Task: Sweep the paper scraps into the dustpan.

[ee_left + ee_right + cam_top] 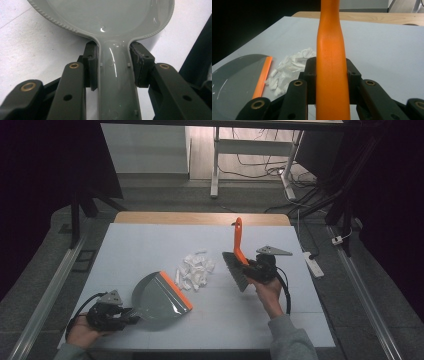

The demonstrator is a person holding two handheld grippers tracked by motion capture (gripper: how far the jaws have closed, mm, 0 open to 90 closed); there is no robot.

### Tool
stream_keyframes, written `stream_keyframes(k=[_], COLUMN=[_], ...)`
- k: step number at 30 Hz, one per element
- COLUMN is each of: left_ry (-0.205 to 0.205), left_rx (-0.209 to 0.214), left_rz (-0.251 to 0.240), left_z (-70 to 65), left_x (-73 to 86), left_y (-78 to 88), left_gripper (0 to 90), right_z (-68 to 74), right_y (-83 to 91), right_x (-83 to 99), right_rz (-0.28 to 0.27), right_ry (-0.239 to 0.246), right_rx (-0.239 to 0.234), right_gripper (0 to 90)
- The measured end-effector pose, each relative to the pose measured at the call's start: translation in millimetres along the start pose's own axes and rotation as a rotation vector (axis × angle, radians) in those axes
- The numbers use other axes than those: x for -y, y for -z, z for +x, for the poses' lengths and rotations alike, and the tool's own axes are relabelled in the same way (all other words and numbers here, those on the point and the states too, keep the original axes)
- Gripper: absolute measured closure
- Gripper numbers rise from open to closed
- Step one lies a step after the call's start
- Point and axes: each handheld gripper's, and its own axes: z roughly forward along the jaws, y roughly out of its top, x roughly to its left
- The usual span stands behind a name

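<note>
The paper scraps (195, 270) are lying in a loose white heap near the middle of the white table (150, 240), crumpled and torn, light enough that I'd judge them likely to scatter under a hard stroke. They are sitting between the two tools: the dustpan (161, 296) is resting just to their near left, its orange rubber lip (182, 292) facing the heap and almost touching its nearest pieces, while the brush (239, 260) is hanging just to their right. The brush's long axis is running away from the person, orange handle pointing toward the far edge, grey bristles (238, 271) angling down toward the scraps, so the coming sweep would have to be travelling leftward across the heap into the pan. The right gripper (331, 82) is pinching the smooth orange plastic handle, its pads pressing on both sides, and it is the nearer one to the heap. The left gripper (113, 65) is clamping the dustpan's narrow glossy grey neck, below a beaded rim (62, 25), and holding the pan flat on the table.
</note>
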Motion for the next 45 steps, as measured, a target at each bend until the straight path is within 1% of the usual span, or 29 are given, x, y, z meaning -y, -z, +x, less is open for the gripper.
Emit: stream_keyframes(k=[8, 11, 14, 18, 21, 25, 28, 32, 34, 35, 37, 45], left_ry=[0.003, 0.004, 0.004, 0.005, 0.004, 0.004, 0.007, 0.007, 0.017, 0.019, 0.017, 0.007], left_rx=[0.001, 0.004, 0.005, 0.007, 0.006, 0.009, 0.013, 0.014, 0.009, 0.012, 0.019, 0.024], left_rz=[-0.002, -0.001, -0.001, -0.004, -0.003, -0.004, -0.005, -0.006, -0.007, -0.006, -0.007, -0.013], left_z=[0.1, 0.5, 1.0, 1.1, 1.0, 2.0, 3.3, 5.1, 5.8, 6.1, 6.4, 6.3], left_x=[-1.3, -1.6, -1.5, -1.8, -2.2, -2.5, -2.8, -3.4, -3.6, -3.6, -3.4, -3.3], left_y=[-1.6, -1.8, -2.2, -3.1, -3.4, -3.6, -3.9, -4.0, -4.1, -4.1, -4.6, -4.4], left_gripper=[61.8, 61.8, 61.8, 61.8, 61.8, 61.8, 61.8, 61.8, 61.8, 61.8, 61.8, 61.8], right_z=[-0.6, 0.0, 2.0, 3.0, 1.2, -3.0, -6.7, -11.6, -14.4, -15.4, -16.6, -17.4], right_y=[-27.0, -36.5, -43.3, -48.3, -52.6, -59.3, -67.8, -83.6, -89.9, -92.3, -96.6, -103.8], right_x=[-7.4, -12.2, -16.1, -19.0, -19.9, -22.1, -25.6, -33.2, -36.7, -38.0, -39.5, -42.4], right_rz=[0.033, 0.038, 0.044, 0.043, 0.055, 0.065, 0.074, 0.105, 0.107, 0.104, 0.103, 0.110], right_ry=[-0.013, -0.011, -0.002, -0.007, -0.002, -0.011, -0.009, 0.005, -0.005, -0.015, -0.017, -0.018], right_rx=[0.035, 0.036, 0.041, 0.047, 0.061, 0.070, 0.076, 0.096, 0.094, 0.090, 0.091, 0.101], right_gripper=[70.0, 70.0, 70.0, 70.0, 70.0, 70.0, 70.0, 70.0, 70.0, 70.0, 70.0, 70.0])
